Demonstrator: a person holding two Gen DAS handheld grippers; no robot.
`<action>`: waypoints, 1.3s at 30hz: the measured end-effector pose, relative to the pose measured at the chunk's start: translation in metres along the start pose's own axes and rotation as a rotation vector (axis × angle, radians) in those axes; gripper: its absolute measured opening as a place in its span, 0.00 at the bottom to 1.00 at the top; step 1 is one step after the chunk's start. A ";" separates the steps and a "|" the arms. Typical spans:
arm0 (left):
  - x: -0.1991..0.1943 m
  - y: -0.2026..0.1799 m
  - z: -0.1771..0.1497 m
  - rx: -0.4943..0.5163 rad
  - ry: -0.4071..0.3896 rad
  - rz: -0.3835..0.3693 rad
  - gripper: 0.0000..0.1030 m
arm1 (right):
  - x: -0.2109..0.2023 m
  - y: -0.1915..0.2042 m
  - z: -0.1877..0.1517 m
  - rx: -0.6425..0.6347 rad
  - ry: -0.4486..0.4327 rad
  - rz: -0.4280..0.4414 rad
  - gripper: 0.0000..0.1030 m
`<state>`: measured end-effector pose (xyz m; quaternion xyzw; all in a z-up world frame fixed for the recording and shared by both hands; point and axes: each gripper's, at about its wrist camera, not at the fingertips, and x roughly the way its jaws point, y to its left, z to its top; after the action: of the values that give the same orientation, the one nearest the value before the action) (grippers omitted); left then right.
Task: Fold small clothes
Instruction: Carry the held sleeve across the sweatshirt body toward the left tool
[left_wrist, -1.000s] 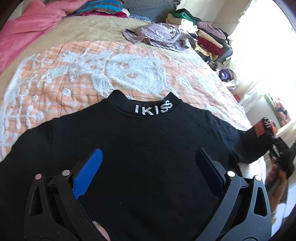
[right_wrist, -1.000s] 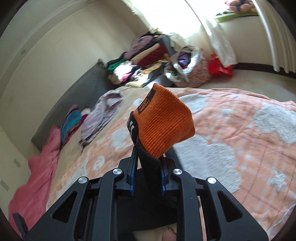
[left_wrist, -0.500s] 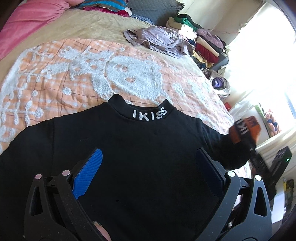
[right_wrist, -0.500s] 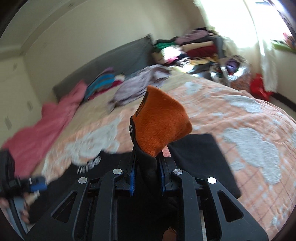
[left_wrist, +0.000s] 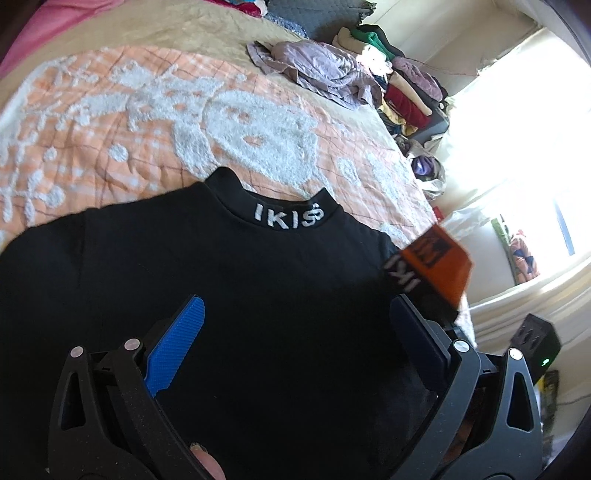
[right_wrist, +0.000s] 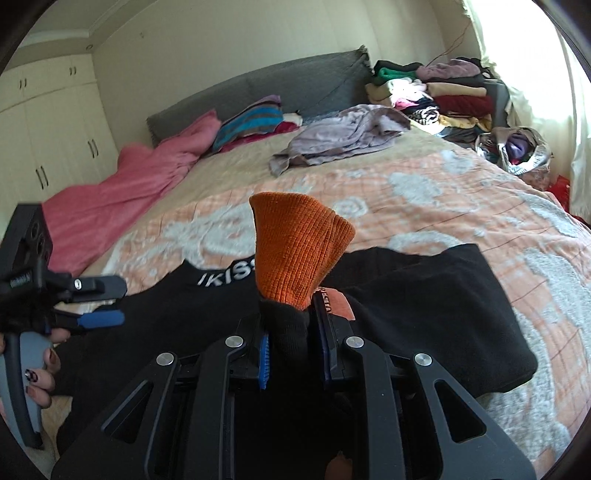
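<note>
My right gripper (right_wrist: 293, 350) is clenched on the black sleeve (right_wrist: 286, 328) of a sweater, the orange ribbed cuff (right_wrist: 299, 251) standing up out of the narrow jaws. An orange patch with dark lettering sits just beside the right pad; I cannot read it from this side. In the left wrist view the same cuff (left_wrist: 437, 266) hangs at the right edge, with white letters on a black band under it, too blurred to spell out.

My left gripper (left_wrist: 295, 343) hovers over the chest of the black sweater (left_wrist: 229, 295) with its jaws spread wide and nothing between the blue pads (left_wrist: 173, 354). In the right wrist view it shows at the left edge (right_wrist: 99, 301), a hand (right_wrist: 40, 369) with painted nails wrapped round its grey handle.

The sweater lies flat, front up, on the near part of the bed, on an orange checked bedspread (left_wrist: 110, 122) with fluffy white patterns. Its collar (left_wrist: 288, 218) reads "IKISS" in white, the last letter drawn like a dollar sign.

Farther up the bed lie a crumpled lilac garment (right_wrist: 347, 136), a striped folded stack (right_wrist: 255, 120) and a pink blanket (right_wrist: 122, 188) against the grey headboard (right_wrist: 280, 85). Beyond the bed's far corner, folded clothes (right_wrist: 439, 92) are piled high, and a shiny bag (right_wrist: 517, 147) on the floor holds something purple. White cupboards (right_wrist: 48, 129) line the left wall.
</note>
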<state>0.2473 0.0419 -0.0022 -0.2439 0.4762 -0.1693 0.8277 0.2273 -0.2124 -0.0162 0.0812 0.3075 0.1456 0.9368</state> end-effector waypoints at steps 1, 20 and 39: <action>0.001 0.000 0.000 -0.002 0.002 -0.006 0.91 | 0.002 0.005 -0.002 -0.007 0.009 0.009 0.20; 0.024 0.011 -0.006 -0.064 0.070 -0.091 0.66 | 0.000 0.029 -0.005 0.003 0.087 0.274 0.59; 0.059 -0.027 -0.035 0.081 0.111 -0.122 0.02 | -0.013 -0.034 0.011 0.122 -0.009 0.071 0.59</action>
<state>0.2440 -0.0193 -0.0435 -0.2290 0.4986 -0.2516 0.7973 0.2313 -0.2492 -0.0085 0.1497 0.3083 0.1594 0.9258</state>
